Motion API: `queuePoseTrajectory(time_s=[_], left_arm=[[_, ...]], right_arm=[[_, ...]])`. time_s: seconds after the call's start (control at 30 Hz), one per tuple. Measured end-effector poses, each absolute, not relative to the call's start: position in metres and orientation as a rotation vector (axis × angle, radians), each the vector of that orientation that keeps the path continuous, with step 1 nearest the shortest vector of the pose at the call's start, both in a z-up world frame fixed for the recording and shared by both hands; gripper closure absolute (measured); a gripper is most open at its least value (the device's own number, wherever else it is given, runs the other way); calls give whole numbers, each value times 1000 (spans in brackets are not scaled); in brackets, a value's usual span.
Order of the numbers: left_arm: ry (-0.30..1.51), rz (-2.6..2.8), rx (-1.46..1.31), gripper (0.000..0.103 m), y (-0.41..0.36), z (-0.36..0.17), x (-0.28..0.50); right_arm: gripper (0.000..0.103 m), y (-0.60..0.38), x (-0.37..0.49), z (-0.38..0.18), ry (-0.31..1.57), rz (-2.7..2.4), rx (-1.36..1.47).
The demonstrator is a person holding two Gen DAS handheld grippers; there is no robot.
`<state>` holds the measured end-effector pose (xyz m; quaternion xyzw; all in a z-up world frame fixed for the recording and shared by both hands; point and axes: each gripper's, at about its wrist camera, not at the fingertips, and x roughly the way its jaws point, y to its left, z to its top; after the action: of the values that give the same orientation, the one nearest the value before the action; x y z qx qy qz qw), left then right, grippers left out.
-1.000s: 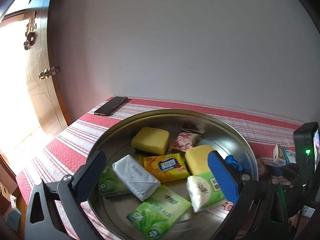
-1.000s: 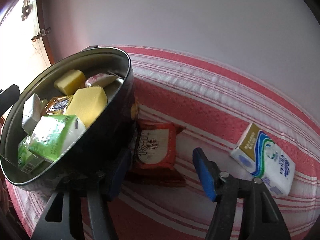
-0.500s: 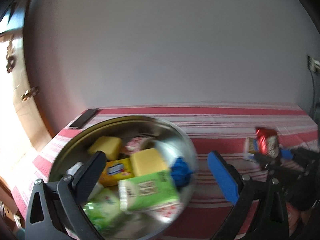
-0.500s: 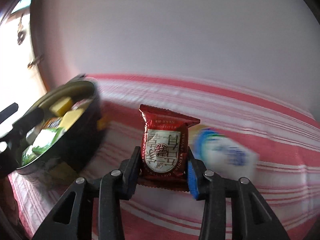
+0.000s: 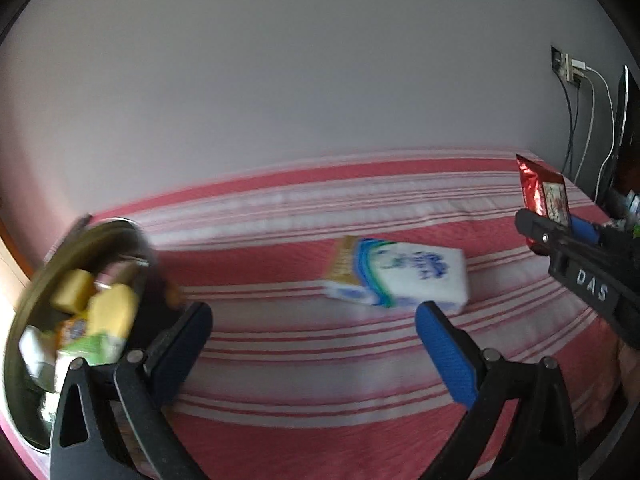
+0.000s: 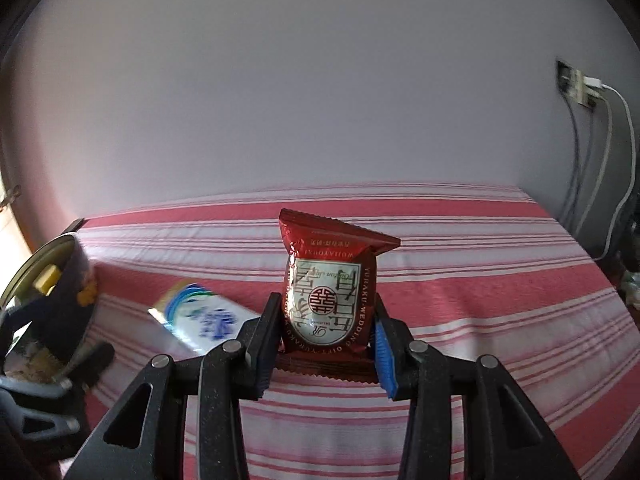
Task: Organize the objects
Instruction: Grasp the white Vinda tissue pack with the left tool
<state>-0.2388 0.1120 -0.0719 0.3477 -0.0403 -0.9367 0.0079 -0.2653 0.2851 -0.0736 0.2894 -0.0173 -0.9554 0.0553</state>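
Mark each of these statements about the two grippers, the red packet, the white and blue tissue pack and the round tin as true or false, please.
1. The right gripper holds the red packet between its fingers. True.
2. The left gripper is closed on the white and blue tissue pack. False: its fingers stand wide apart and hold nothing; the pack lies on the striped cloth beyond them.
3. The round tin contains yellow and green packs. True.
4. The red packet lies flat on the cloth. False: it is held upright above the cloth.
5. The tissue pack is inside the tin. False: it lies on the cloth, apart from the tin.
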Motion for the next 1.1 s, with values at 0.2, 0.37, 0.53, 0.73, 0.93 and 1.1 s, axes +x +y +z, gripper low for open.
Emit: queuePoseTrajectory(time_s=[0.2, 0.37, 0.53, 0.73, 0.93, 1.1], left_arm=[[59, -2835, 1198, 0, 135, -75, -277], [101, -2723, 1236, 0, 156, -80, -301], [182, -2672, 1311, 0, 154, -100, -314], [168, -2718, 1303, 0, 153, -102, -313], [180, -2773, 1261, 0, 163, -93, -312], [19, -2725, 1308, 0, 178, -105, -327]], right_arm=[[59, 311, -265, -77, -100, -2939, 884], [59, 311, -269, -79, -148, -2947, 871], [59, 321, -269, -77, -186, -2942, 862], [59, 320, -265, -78, -219, -2936, 864], [59, 319, -264, -78, -208, -2954, 854], [59, 318, -264, -78, -194, -2959, 839]])
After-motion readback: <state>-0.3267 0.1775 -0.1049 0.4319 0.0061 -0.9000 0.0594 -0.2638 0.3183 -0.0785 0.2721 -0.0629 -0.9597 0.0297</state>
